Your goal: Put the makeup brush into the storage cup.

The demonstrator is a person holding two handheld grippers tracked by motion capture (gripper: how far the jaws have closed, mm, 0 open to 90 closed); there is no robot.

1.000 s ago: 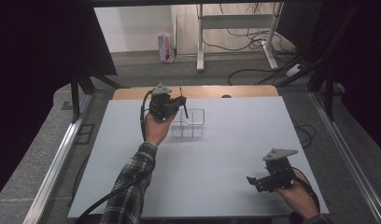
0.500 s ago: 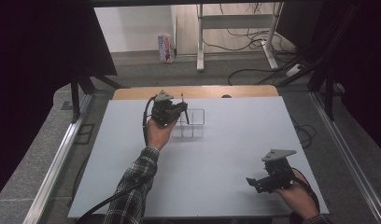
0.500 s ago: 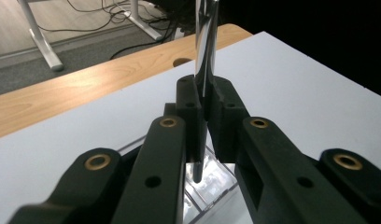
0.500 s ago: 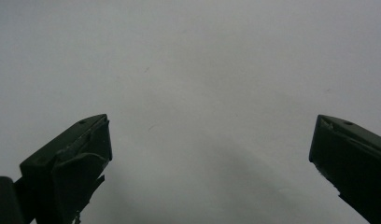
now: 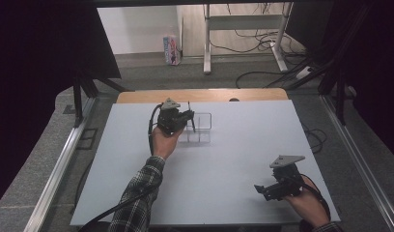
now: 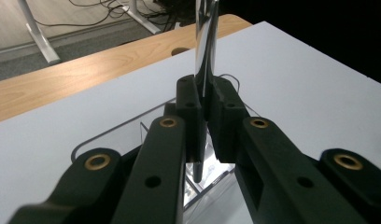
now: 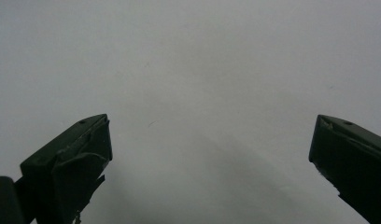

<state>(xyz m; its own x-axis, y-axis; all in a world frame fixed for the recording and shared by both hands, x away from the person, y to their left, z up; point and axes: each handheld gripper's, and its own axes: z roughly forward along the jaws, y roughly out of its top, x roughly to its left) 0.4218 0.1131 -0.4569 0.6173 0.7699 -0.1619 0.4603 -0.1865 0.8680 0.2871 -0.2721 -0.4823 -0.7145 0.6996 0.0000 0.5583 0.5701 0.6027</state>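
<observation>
Above centre in the high view, the left gripper (image 5: 189, 120) is clamped on a thin shiny rod (image 6: 205, 56) that stands up between its pads, directly over the clear rack (image 5: 204, 128). At lower right, the right gripper (image 5: 262, 189) rests with jaws wide apart, nothing between them, on the white table (image 5: 233, 159).

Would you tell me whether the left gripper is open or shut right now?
Shut on a thin shiny rod. In its own view the left gripper has its jaws pressed against the rod, which stands upright over the clear organizer.
</observation>
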